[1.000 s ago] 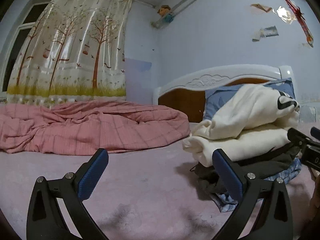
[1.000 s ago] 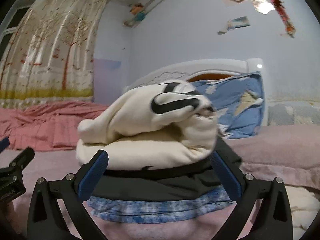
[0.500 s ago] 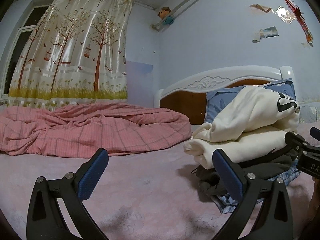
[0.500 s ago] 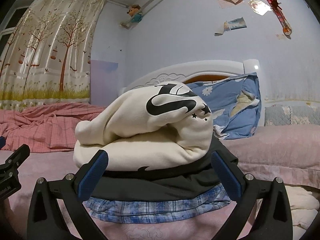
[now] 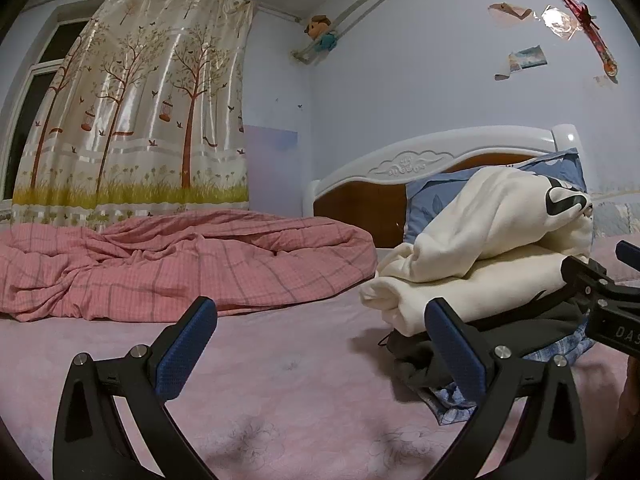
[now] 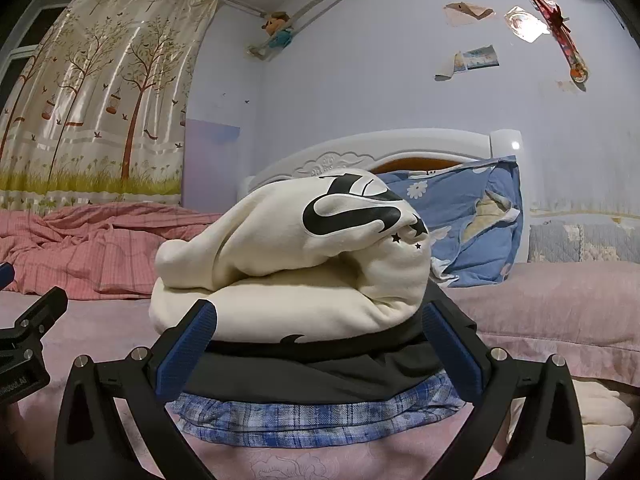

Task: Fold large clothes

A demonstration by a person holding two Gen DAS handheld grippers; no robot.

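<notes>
Stack (image 6: 304,344) of clothes sits on the bed (image 6: 540,320), directly ahead of the right tool (image 6: 318,350) and just beyond its tips. From the left tool (image 5: 320,356) the same stack (image 5: 480,292) lies ahead and to the right, near its right finger

Stack order, bottom to top: blue plaid piece (image 6: 304,416), dark piece (image 6: 320,368), cream sweatshirt (image 6: 288,272) with black logo. Lower two look flat and squared. Sweatshirt is folded over but bulges on top, upper layer rounded and loose, not pressed flat

Right tool: jaws wide apart, nothing between them, fingers straddling the front of the stack without clear contact. Left tool: jaws wide apart, empty, over bare pink sheet (image 5: 280,380), apart from the stack

Judgement on progress: late stage. Three garments appear folded and piled, so the main folding looks done. Left, at most: flatten or tidy the sweatshirt's top fold, square the stack edges

Possible further item: a pale cloth (image 6: 596,404) lies on the bed to the right of the right tool, partly behind its finger; cannot tell whether it is a garment awaiting folding

Other things: pink plaid quilt (image 5: 180,264) bunched well beyond the left tool, not part of the stack; blue pillow (image 6: 472,224) against the headboard (image 6: 360,156) behind the stack

Risk note: sweatshirt top layer may slump if the stack is nudged from the front
</notes>
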